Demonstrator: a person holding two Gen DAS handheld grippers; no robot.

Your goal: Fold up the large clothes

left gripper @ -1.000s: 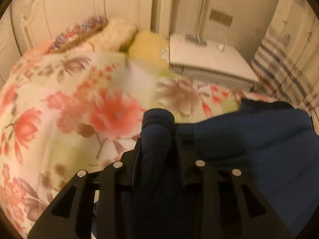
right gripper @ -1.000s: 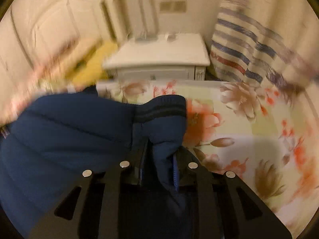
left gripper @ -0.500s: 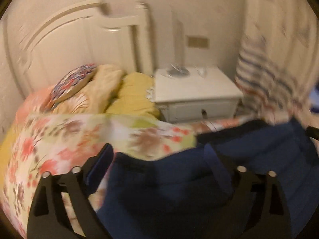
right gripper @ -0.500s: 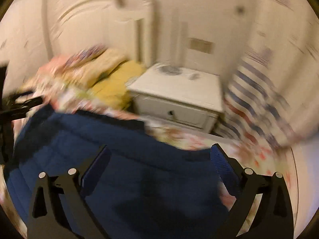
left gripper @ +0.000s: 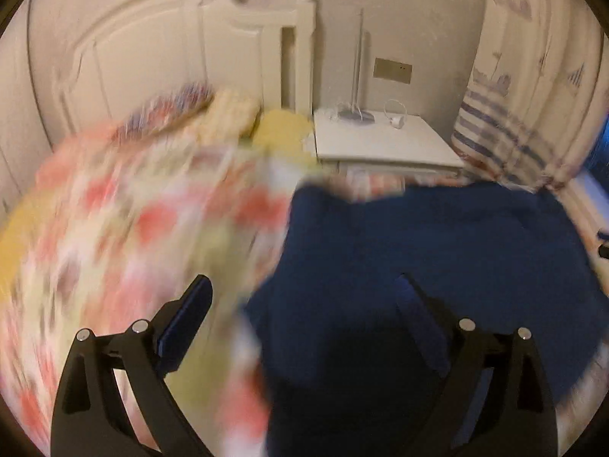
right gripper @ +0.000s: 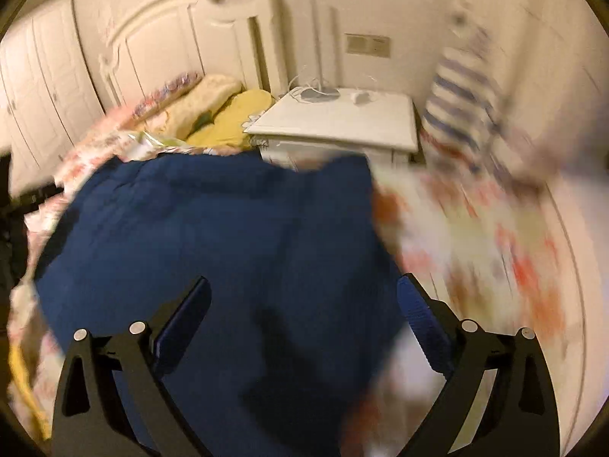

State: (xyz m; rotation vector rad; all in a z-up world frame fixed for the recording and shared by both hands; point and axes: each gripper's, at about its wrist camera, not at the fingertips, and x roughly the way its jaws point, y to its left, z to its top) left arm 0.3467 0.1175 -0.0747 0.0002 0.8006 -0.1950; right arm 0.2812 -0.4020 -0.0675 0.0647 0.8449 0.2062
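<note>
Now both tools are empty. Left gripper [left gripper: 300, 304]: jaws spread wide, nothing between them, where a second ago they were clenched on a bunched fold of the navy garment [left gripper: 437, 259]; half a second ago they had already sprung apart. Garment lies on the floral bedspread [left gripper: 125, 228], mostly to the right of this tool's centre, its near edge under the right-hand finger; the left-hand finger sits over bare bedspread. Heavy motion blur on the quilt, so the tool is moving, direction not clear. Beyond, pillows [left gripper: 243, 118] against the white headboard [left gripper: 152, 45], then a white nightstand [left gripper: 384, 141] and striped curtain [left gripper: 506, 122]. Right gripper [right gripper: 304, 301]: jaws likewise released and wide, hanging over the garment [right gripper: 213, 228], which spreads to the left and centre of its view, bedspread [right gripper: 487, 247] blurred at right. It too was gripping a ribbed edge a second back. Judgement: a fold has just been laid down and let go; cloth looks roughly flat but rumpled. Next likely a fresh grip on an edge for another fold.
</note>
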